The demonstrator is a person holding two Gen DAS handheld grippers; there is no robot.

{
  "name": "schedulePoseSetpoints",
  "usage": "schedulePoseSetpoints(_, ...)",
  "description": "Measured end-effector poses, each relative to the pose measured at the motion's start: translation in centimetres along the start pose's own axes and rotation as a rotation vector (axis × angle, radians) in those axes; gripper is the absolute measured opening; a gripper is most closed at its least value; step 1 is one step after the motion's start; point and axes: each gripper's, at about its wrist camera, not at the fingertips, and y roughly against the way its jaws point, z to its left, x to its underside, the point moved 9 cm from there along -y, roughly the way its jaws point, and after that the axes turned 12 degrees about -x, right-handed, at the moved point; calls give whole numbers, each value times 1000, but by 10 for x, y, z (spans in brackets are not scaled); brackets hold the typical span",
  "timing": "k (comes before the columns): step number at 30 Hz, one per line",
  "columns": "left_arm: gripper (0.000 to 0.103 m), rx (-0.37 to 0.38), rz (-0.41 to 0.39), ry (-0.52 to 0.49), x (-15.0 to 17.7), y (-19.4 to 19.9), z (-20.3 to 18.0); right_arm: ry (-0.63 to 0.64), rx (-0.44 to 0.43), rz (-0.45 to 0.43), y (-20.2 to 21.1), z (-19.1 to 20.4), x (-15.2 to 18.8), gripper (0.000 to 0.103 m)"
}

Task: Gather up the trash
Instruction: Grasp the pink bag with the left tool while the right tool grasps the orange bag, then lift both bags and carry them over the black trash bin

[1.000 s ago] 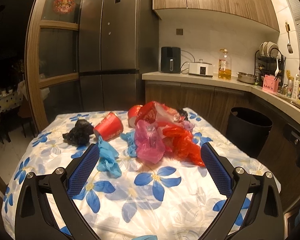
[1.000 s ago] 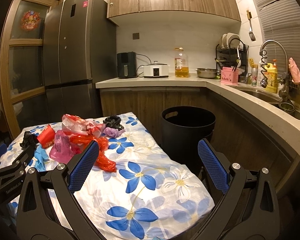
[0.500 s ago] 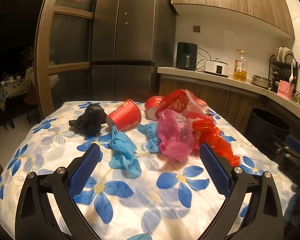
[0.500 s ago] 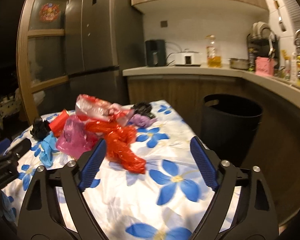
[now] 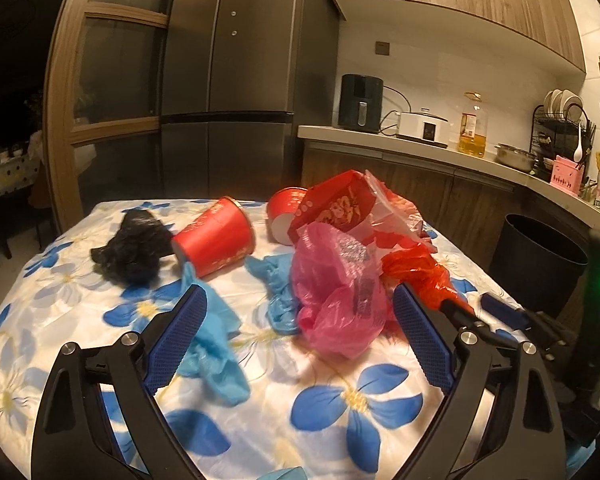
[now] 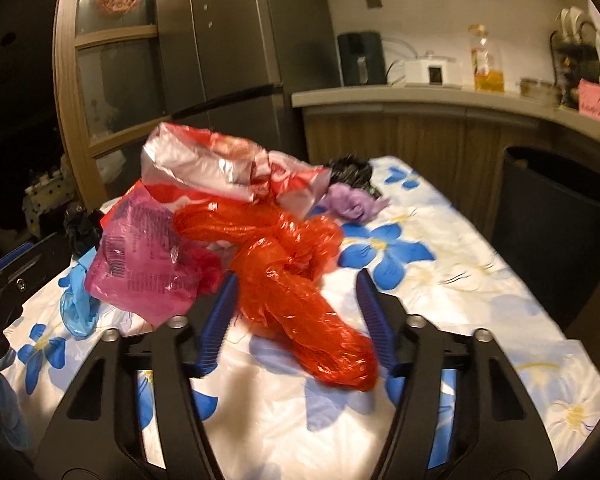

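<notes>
1. Right wrist view: my right tongs (image 6: pixel 296 312) are apart, blue pads straddling the red plastic bag (image 6: pixel 292 280), nothing clamped yet. The bag lies twisted on the table (image 6: pixel 460 280), its near end between the pads.
2. Left wrist view: my left tongs (image 5: pixel 300 340) are wide apart and empty, low over the table with the pink bag (image 5: pixel 336 300) and blue gloves (image 5: pixel 216 340) between the pads.
3. Risk: the red bag touches the pink bag and the red-and-white bag (image 6: pixel 220 164) piled behind it. If I close now, I may pinch only a thin fold and it slips, or the neighbours get dragged along.
4. Risk: my two tongs sit close at the same pile, so they could collide if both go in.
5. Other trash: two red cups (image 5: pixel 216 240), one black wad (image 5: pixel 132 248) by them, another black wad with purple scrap (image 6: pixel 352 200) at the far side.
6. The black bin (image 6: pixel 560 232) stands just off the table's right edge; path to it looks open.
</notes>
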Motion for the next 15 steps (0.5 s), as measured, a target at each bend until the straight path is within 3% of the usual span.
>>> schedulePoseSetpoints(5, 87, 28, 21, -30, -1, -19, -17, 2, -44, 40, -3, 2, 7, 18)
schedulePoseSetpoints(7, 75, 40, 68, -40, 4, -30, -23, 18, -49, 39, 4, 4, 9, 14)
schedulePoseSetpoints(11, 61, 61, 157, -46, 17, -47, -29, 43, -42, 43, 20, 5, 14, 13)
schedulePoseSetpoints(15, 30, 82, 193, -53, 26, -49, -32, 56, -27, 33, 44, 2, 17, 12)
